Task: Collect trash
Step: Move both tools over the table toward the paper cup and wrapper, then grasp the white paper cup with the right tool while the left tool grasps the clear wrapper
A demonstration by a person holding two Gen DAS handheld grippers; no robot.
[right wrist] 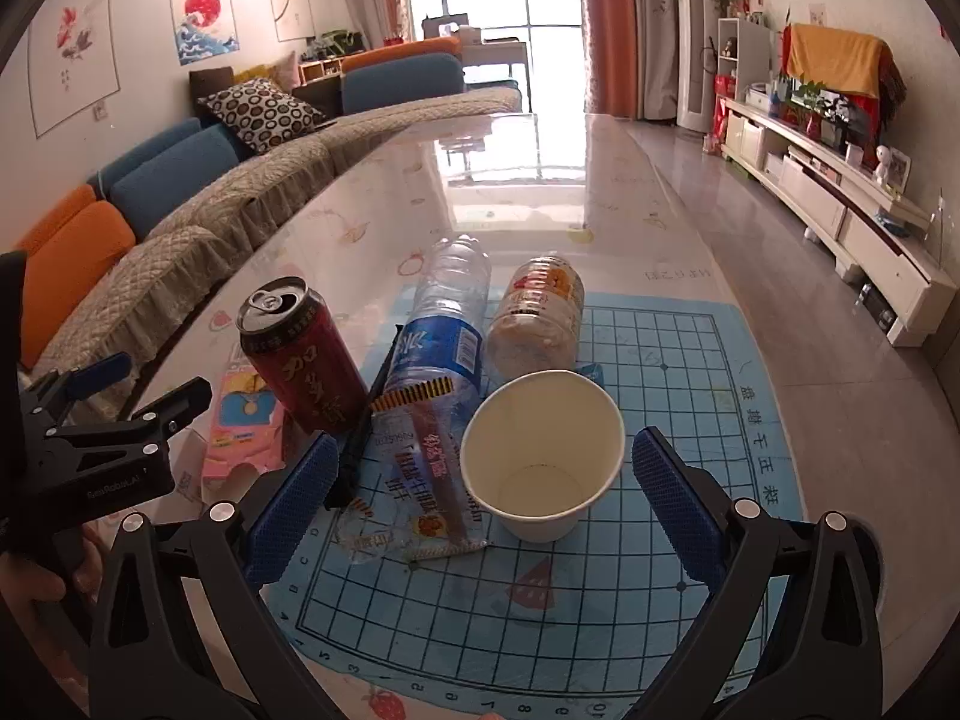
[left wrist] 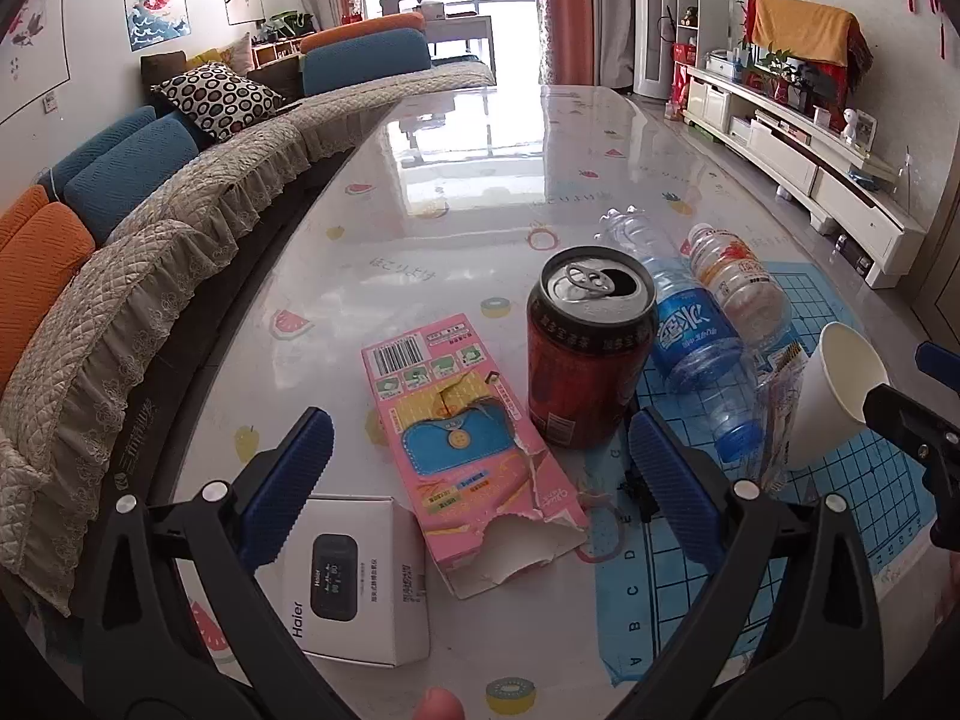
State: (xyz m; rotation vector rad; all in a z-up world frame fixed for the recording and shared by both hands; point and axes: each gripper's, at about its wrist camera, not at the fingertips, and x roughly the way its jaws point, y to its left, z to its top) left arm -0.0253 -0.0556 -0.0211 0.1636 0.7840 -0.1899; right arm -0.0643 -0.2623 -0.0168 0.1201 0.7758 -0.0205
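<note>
A torn pink carton point(left wrist: 468, 450) lies flat between the fingers of my open left gripper point(left wrist: 480, 480). Behind it a red can point(left wrist: 588, 354) stands upright with its tab open. A clear water bottle with a blue label point(left wrist: 690, 330) and a small orange-labelled bottle point(left wrist: 741, 285) lie on their sides. My right gripper point(right wrist: 480, 498) is open around a white paper cup point(right wrist: 540, 456), which stands a little ahead of its fingertips. A clear snack wrapper point(right wrist: 420, 474) lies left of the cup. The red can point(right wrist: 300, 354) and the two bottles point(right wrist: 444, 330) point(right wrist: 537, 318) sit beyond it.
A white Haier box point(left wrist: 354, 576) lies at the near left of the glossy table point(left wrist: 468, 180). A blue grid mat point(right wrist: 690, 420) is under the cup. A sofa point(left wrist: 150, 240) runs along the left edge, a TV cabinet point(right wrist: 840, 204) along the right wall.
</note>
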